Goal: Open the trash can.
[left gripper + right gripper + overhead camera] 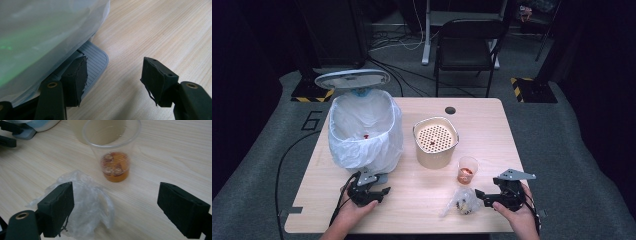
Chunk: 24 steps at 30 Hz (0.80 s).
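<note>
Jaws of the right gripper (115,207) stand wide and empty, cup (113,150) upright at upper centre beyond them, bag (87,205) crumpled by the left jaw; left gripper (112,80), also open, rests at the bin pedal (96,60), farther off.

- The left gripper (113,77) sits low over the wooden table (160,32), with its two black jaws rising from the bottom edge and standing apart.
- Nothing lies between the jaws; bare wood grain shows in the gap.
- The pad facing on each jaw is frayed along its lower edge.
- A white plastic bin liner (47,32) fills the upper left, bulging outward, with a faint green tint in its folds.
- A grey ribbed pedal (96,58) projects from under the liner onto the table.
- One jaw overlaps the pedal's near edge in this view; contact cannot be confirmed.
</note>
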{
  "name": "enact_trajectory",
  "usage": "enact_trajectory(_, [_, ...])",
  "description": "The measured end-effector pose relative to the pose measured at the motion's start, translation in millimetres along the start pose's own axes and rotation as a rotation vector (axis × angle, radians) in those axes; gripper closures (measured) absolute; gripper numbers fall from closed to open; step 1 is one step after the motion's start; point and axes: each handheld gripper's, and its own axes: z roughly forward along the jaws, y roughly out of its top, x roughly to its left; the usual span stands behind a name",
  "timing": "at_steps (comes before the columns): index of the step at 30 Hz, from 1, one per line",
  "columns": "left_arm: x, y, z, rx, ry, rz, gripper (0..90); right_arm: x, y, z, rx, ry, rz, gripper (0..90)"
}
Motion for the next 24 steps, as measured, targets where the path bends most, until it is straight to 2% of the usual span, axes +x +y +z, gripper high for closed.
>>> enact_trajectory(4, [0.4,0.1,-0.4,0.003,-0.001,-0.002,37.4,12.1,0.9,4.7,-0.015,-0.001,-0.013,12.1])
enact_trajectory(6, [0.4,0.0,-0.1,-0.002,0.001,-0.005,37.3,18.4,0.4,8.8,-0.005,-0.001,-0.026,11.5])
enact_trajectory(9, [0.7,0.2,-0.6,0.005,-0.003,0.000,37.3,26.3,-1.6,14.2,0.002,0.027,-0.028,11.5])
enact_trajectory(12, [0.3,0.0,0.1,-0.004,0.000,-0.008,37.3,32.5,-2.9,16.4,0.008,0.029,-0.036,11.4])
enact_trajectory(17, [0.6,0.1,-0.4,0.003,-0.002,-0.003,37.4,35.5,-6.3,18.9,0.004,0.035,-0.067,13.0])
enact_trajectory(21, [0.2,0.0,-0.1,0.000,0.000,-0.001,37.3,33.7,-12.3,24.9,0.021,0.059,-0.086,13.3])
enact_trajectory(24, [0.7,0.3,-0.6,0.007,-0.004,0.000,37.4,33.1,-15.7,28.6,0.033,0.058,-0.098,13.8])
